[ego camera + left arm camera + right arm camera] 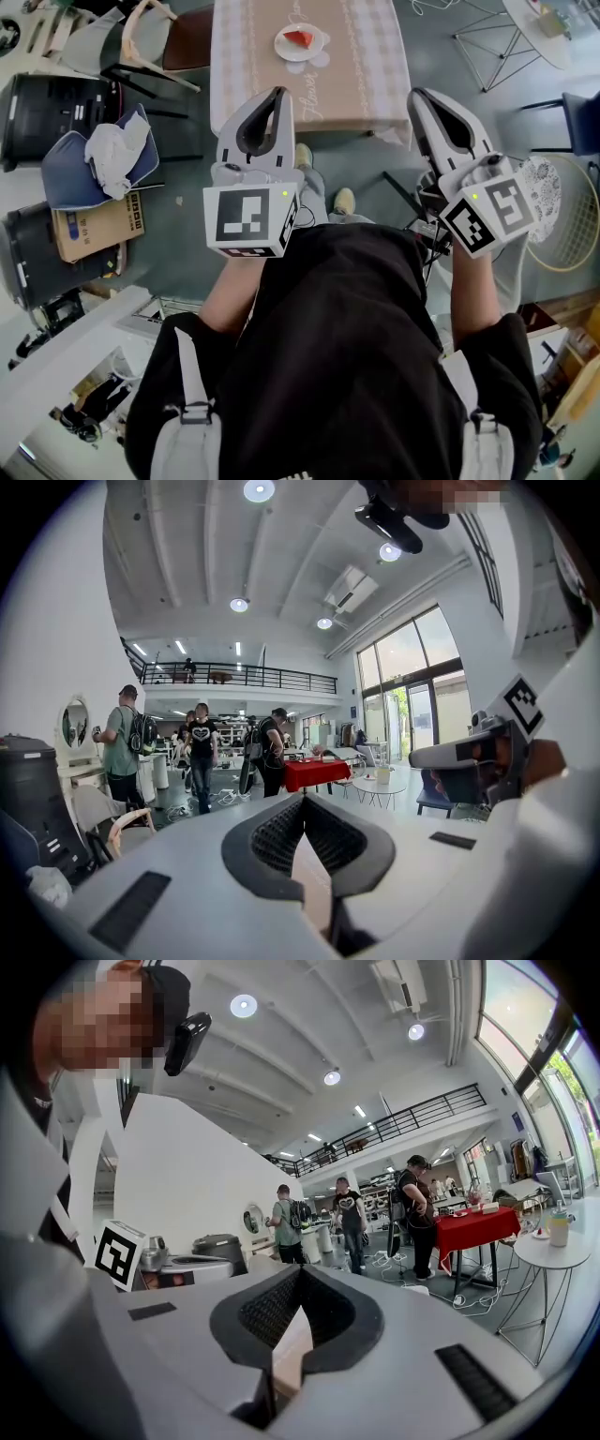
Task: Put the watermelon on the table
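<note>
Currently L gripper (277, 92) clenched, empty, aimed at table (366, 66). On it, white plate (298, 57) w/ watermelon wedge (298, 39), long axis approx across pic; tip direction unclear. R gripper (419, 94) clenched, empty.

The right gripper (298, 1277) is seen at lower centre, its jaws pressed together with nothing held. People (349, 1218) are shown standing mid-frame, beside a red-clothed table (480, 1226) at right.
</note>
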A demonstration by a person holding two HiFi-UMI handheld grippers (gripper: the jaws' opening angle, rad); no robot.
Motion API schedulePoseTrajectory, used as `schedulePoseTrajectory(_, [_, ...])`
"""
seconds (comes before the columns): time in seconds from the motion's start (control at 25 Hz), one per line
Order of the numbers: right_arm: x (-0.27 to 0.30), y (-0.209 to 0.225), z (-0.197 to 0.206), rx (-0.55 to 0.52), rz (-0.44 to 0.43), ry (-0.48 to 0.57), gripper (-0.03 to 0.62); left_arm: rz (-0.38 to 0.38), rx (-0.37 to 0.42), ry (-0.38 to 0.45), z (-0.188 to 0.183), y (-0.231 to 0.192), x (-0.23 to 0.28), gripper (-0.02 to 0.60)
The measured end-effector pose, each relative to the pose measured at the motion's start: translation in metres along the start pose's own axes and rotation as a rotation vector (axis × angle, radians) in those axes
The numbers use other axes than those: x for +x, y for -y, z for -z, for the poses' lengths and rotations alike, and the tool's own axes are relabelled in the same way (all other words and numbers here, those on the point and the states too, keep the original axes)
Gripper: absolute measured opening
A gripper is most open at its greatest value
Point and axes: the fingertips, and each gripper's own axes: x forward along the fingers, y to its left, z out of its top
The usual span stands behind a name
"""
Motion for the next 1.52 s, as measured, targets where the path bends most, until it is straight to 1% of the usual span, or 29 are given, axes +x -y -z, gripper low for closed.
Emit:
schedulePoseTrajectory(0.4, [-0.017,-0.012,0.003,-0.002,-0.025,0.010,0.015,-0.006,0.023,0.003,-0.001,0.022,-0.017,0.011])
schedulePoseTrajectory(0.72, [-0.025,-0.020,0.006,-0.002,-0.017,0.019,0.014,0.010,0.057,0.009,-0.007,0.032,-0.022,0.011])
schedulePoseTrajectory(0.84, [-0.025,-0.024,0.008,-0.010,-0.014,0.014,0.014,0.012,0.066,0.006,-0.006,0.033,-0.024,0.011])
schedulePoseTrajectory(1.12, [-0.021,-0.032,0.009,-0.045,0.013,-0.005,0.014,0.007,0.059,-0.004,-0.004,0.023,-0.033,0.011])
schedulePoseTrajectory(1.52, [-0.019,-0.035,0.005,-0.038,0.013,0.010,0.014,0.018,0.070,-0.002,-0.005,0.022,-0.037,0.011])
